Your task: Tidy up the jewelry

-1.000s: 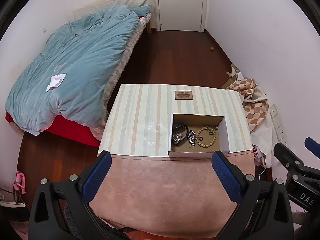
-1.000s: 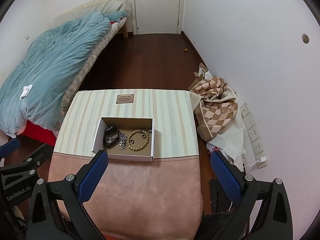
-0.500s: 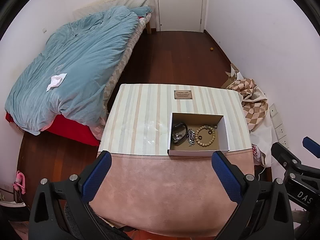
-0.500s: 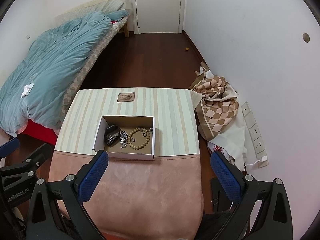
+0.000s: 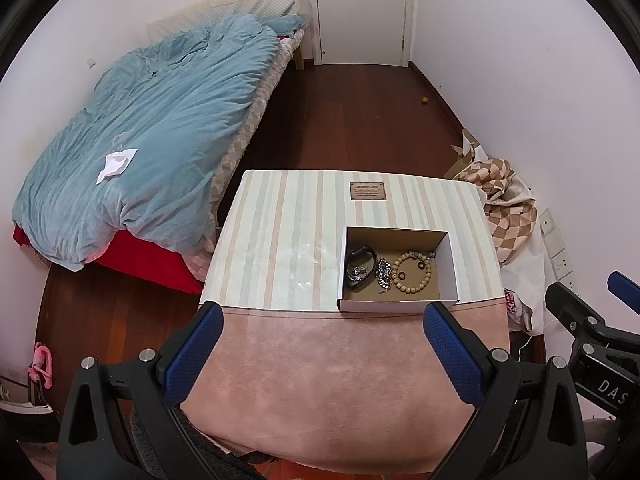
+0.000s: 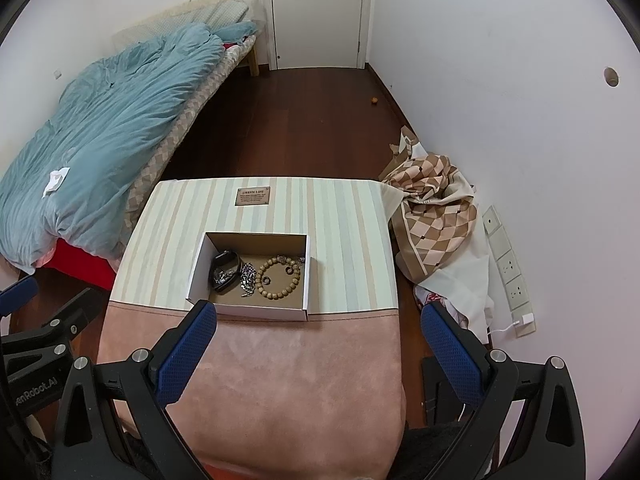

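An open white cardboard box point(image 5: 450, 270) point(image 6: 198, 268) sits on the striped part of a small table point(image 5: 288, 248) point(image 6: 352, 248). Inside lie a wooden bead bracelet point(image 5: 412, 274) point(image 6: 279, 279), a silver chain point(image 5: 384, 274) point(image 6: 247, 275), a black band point(image 5: 360, 266) point(image 6: 225, 270) and two small dark rings point(image 5: 401, 275) point(image 6: 267, 280). My left gripper point(image 5: 320, 356) is open and empty, held above the table's pink near part. My right gripper point(image 6: 318, 356) is open and empty, beside it.
A brown label plate point(image 5: 368, 191) point(image 6: 252, 196) is fixed at the table's far side. A bed with a blue quilt point(image 5: 160, 136) point(image 6: 104, 128) stands left. A checked cloth heap point(image 5: 508, 208) point(image 6: 436, 216) lies right by the wall. A closed door point(image 5: 360, 8) is behind.
Both grippers have drifted slightly back and up; the table and box sit a little lower and nearer in the views. Nothing was grasped or moved.
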Available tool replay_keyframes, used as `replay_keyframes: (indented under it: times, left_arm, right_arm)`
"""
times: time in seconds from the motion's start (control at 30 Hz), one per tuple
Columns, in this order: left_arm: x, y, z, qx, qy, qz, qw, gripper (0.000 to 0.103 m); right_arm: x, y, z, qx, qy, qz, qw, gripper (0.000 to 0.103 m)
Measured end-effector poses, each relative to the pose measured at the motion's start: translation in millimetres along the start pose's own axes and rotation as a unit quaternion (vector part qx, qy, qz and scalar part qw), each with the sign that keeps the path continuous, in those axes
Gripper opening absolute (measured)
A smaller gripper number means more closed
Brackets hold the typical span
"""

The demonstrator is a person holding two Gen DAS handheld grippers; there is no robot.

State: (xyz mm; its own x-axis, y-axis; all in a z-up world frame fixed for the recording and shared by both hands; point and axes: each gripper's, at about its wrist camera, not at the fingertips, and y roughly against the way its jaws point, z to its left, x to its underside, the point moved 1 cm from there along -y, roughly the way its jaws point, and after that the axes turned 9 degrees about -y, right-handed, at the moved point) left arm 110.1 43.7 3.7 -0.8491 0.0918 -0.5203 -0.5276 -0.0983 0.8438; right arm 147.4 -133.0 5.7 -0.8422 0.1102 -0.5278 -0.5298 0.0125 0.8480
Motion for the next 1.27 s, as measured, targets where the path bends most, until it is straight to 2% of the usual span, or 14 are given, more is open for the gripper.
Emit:
replay_keyframes:
  times: [1.27]
  left_arm:
    - [2.4,5.4,0.3,0.007,0.004,-0.006,0.9999,0.102]
  right_arm:
    - [-2.0,7.5,-6.8,0.000,0.001,-0.006,1.000,0.103]
